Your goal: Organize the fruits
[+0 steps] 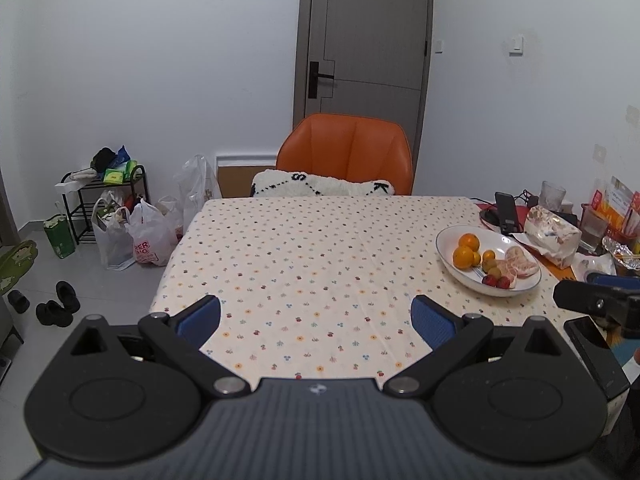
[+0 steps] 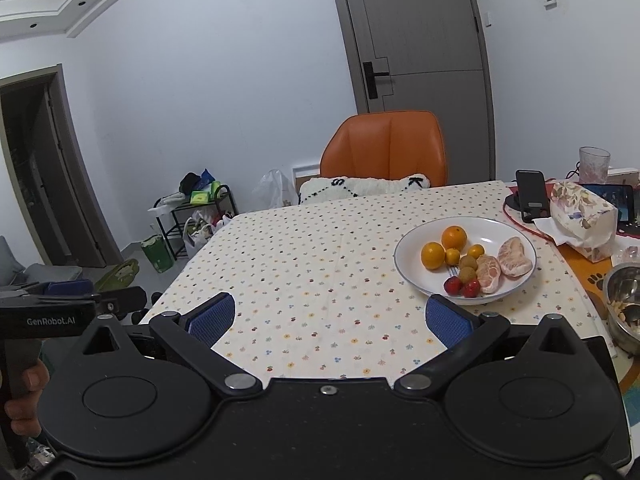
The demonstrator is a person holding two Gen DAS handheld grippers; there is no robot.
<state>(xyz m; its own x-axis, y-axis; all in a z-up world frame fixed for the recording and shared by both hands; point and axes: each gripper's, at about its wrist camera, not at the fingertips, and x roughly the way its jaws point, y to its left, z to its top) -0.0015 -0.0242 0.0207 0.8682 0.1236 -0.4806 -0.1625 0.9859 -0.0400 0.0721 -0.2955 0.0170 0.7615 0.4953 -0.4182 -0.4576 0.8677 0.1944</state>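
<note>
Blue-padded and spread wide, the right gripper (image 2: 330, 318) hangs empty over the near edge of the table (image 2: 304, 280); the left gripper (image 1: 316, 316) is likewise wide apart and holds nothing, over the same flowered cloth; each shows at the margin of the other's view, so the two sit side by side.

Ahead and to the right of both lies the white bowl (image 2: 408, 240), which holds all the fruit; the right gripper is the nearer one, its right finger just short of the bowl's near rim, while from the left gripper the bowl (image 1: 444, 240) sits well off to the right; a reach by the right hand looks the shorter path.

Nearest in the bowl are two red fruits (image 2: 462, 286); behind them greenish-brown round fruits (image 2: 468, 268) and two peeled citrus segments (image 2: 502, 266), long axes running roughly away from the tongs; farthest, the oranges (image 2: 444, 246).

From the right wrist the fruits read apart and a metal bowl (image 2: 624, 304) (contents unclear) appears at the right edge; from the left wrist the fruits overlap, though the floor clutter shows more fully; beyond the table, an orange chair (image 2: 386, 146) and a door (image 2: 420, 32).
</note>
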